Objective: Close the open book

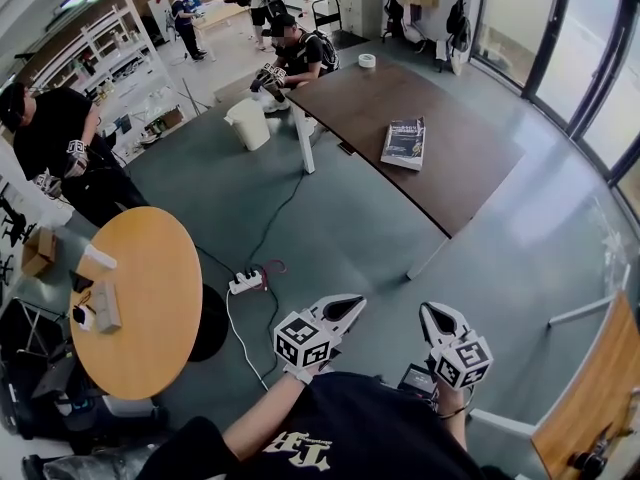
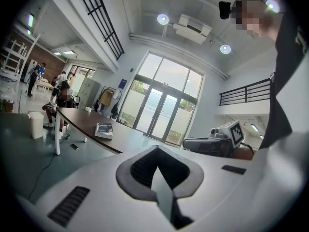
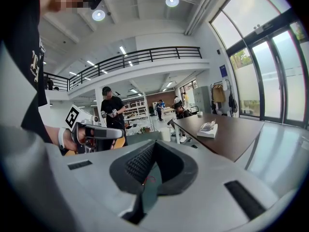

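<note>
Left tool point(image 1: 350, 306) and right tool point(image 1: 430, 313) are hovering closed and empty, well apart from the book point(image 1: 403, 143) on the table point(image 1: 470, 163); approaching squarely is looking advisable.

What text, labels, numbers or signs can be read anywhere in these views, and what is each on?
Nothing can be read as words.
Book cover: has print, too small to read.
Black shirt: pale lettering, partly cut off, unreadable.
Blue wall sign: too small to read.
Marker cube: black-and-white square patterns only, no words.
</note>
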`<action>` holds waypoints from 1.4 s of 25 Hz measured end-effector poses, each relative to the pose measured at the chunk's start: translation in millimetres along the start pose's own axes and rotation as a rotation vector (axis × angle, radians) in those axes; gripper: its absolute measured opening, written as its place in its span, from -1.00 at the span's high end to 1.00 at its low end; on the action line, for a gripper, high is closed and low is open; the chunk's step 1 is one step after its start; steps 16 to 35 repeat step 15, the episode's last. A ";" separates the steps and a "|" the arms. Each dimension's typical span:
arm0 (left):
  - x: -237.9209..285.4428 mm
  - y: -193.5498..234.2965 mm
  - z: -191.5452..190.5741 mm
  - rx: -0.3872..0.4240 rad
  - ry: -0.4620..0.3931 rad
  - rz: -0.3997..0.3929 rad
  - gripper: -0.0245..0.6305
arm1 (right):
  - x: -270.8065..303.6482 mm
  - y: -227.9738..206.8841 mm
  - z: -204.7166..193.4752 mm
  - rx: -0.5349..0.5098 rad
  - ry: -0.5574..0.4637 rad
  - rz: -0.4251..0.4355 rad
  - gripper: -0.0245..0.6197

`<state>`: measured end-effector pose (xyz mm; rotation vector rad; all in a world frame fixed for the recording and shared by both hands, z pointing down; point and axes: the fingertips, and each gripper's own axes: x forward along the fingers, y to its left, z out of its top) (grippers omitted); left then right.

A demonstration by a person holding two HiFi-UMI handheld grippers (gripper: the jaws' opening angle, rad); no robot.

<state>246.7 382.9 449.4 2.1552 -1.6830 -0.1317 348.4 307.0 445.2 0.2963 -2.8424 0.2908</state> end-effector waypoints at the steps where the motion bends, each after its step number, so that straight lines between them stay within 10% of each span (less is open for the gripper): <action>1: -0.9 0.9 -0.9 -0.004 0.000 0.002 0.91 | 0.0 0.7 -0.9 0.000 -0.001 0.002 0.96; 35: -12.9 23.7 10.9 0.026 -0.019 0.028 0.91 | 19.7 -0.5 5.9 -0.027 -0.024 0.006 0.96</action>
